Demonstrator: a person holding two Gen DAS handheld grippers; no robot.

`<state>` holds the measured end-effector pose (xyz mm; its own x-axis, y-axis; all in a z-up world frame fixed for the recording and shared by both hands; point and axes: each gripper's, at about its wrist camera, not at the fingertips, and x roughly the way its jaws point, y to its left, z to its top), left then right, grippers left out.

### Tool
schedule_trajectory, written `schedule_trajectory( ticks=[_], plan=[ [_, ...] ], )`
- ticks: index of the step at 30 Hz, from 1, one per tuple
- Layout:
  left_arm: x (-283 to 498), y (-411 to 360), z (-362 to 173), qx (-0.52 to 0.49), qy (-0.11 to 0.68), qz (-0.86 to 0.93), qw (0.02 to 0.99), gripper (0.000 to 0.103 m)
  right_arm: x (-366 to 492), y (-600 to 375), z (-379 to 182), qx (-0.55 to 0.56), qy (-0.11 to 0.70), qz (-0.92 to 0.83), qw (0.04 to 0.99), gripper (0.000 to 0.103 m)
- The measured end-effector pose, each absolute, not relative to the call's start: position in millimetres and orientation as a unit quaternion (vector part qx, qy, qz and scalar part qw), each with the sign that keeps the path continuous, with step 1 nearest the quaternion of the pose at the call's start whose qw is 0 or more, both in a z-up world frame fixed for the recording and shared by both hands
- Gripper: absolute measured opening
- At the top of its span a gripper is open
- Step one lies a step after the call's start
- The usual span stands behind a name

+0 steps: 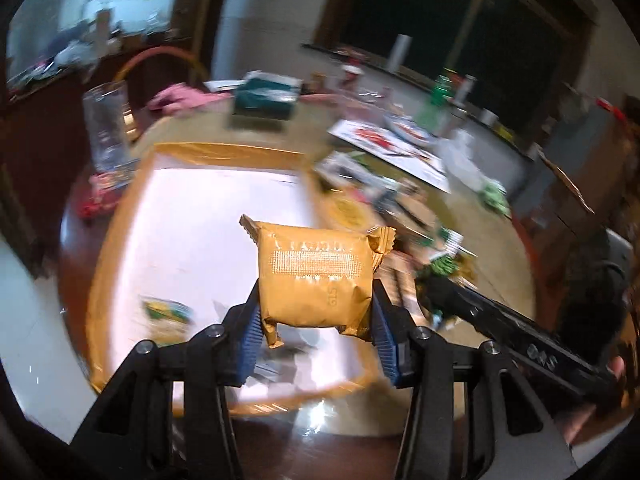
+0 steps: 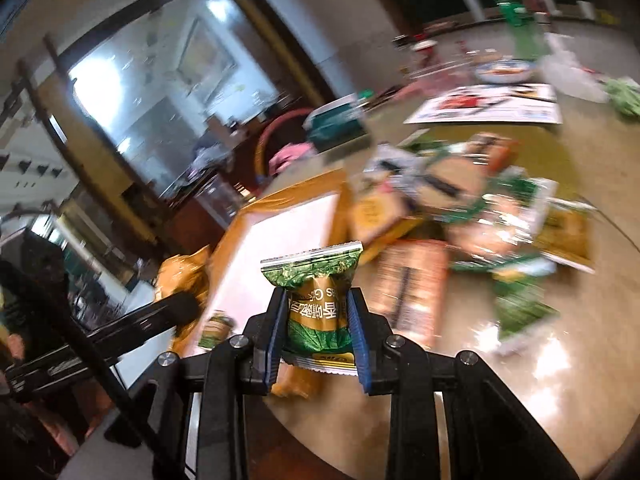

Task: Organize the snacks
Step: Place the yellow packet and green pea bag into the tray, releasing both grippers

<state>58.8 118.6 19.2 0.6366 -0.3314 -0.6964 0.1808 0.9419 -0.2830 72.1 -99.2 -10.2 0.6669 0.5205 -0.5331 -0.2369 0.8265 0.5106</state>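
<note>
My left gripper [image 1: 316,312] is shut on a gold snack packet [image 1: 314,276] and holds it above a gold-rimmed white box [image 1: 192,216]. A small green snack packet [image 1: 166,314] lies inside the box. My right gripper [image 2: 316,320] is shut on a green and gold snack packet [image 2: 316,300], held above the table beside the same box [image 2: 280,248]. The left gripper with its gold packet [image 2: 182,276] shows at the left of the right wrist view. The right gripper [image 1: 500,320] shows at the right of the left wrist view.
A heap of snack packets [image 2: 460,216] lies on the round table right of the box. A tall glass [image 1: 106,128], a teal tissue box [image 1: 264,100], a pink cloth [image 1: 180,98], a printed sheet [image 2: 488,110] and bottles [image 1: 440,96] stand farther back.
</note>
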Motion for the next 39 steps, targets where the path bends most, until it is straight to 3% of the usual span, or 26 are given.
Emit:
schedule_trajectory(
  ticks=[17, 20, 23, 24, 25, 26, 29, 30, 39],
  plan=[
    [141, 168, -52, -0.075, 0.495, -0.077, 0.862, 0.051, 145, 11, -52, 0.077, 0.426, 0.194, 0.88, 0.03],
    [141, 172, -55, -0.086, 0.498, -0.073, 0.86, 0.057, 145, 15, -55, 0.066, 0.428, 0.184, 0.882, 0.031],
    [143, 183, -60, -0.121, 0.497, -0.079, 0.856, 0.071, 146, 17, -54, 0.068, 0.425, 0.186, 0.883, 0.032],
    [142, 184, -60, -0.13, 0.495, -0.085, 0.855, 0.071, 145, 16, -53, 0.07, 0.424, 0.187, 0.884, 0.036],
    [138, 186, -57, -0.137, 0.491, -0.091, 0.855, 0.071, 143, 16, -52, 0.072, 0.421, 0.186, 0.885, 0.048],
    [133, 186, -53, -0.144, 0.482, -0.094, 0.859, 0.073, 138, 14, -50, 0.076, 0.415, 0.183, 0.888, 0.054],
    [114, 184, -34, -0.149, 0.441, -0.095, 0.88, 0.091, 118, 7, -38, 0.088, 0.382, 0.198, 0.898, 0.068],
    [105, 180, -28, -0.145, 0.425, -0.098, 0.888, 0.091, 109, 3, -33, 0.088, 0.366, 0.202, 0.904, 0.072],
    [46, 126, -5, -0.096, 0.395, -0.13, 0.904, 0.091, 55, -68, -32, 0.146, 0.337, 0.168, 0.915, 0.077]
  ],
)
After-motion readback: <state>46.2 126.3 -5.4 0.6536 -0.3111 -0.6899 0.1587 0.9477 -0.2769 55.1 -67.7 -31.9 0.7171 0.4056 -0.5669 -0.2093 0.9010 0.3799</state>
